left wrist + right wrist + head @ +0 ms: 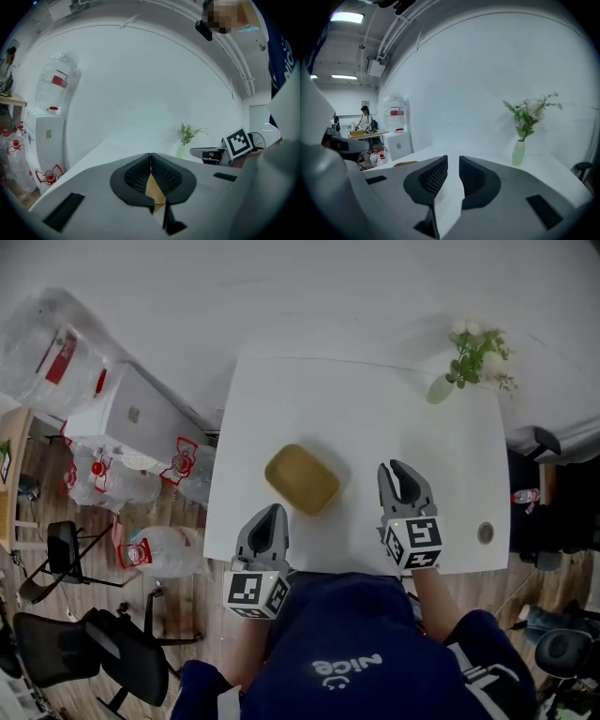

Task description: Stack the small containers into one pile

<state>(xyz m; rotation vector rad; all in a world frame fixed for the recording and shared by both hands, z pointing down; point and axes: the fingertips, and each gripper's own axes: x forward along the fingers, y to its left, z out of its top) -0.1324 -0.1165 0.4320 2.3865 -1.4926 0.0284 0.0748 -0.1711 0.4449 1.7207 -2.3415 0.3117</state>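
The left gripper (150, 155) has its jaws closed tip to tip, with a tan container (155, 190) showing just beyond on the table (105, 151).

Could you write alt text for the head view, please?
A mustard-yellow rounded rectangular container lies on a white table, seen from above. At the near edge, the left gripper is shut and the right gripper slightly open, both empty. A pale vase of flowers stands at the far right corner.

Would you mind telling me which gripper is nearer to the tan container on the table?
Left. The left gripper sits just short of the near-left edge of the tan container; the right gripper is off to its right, with bare table between.
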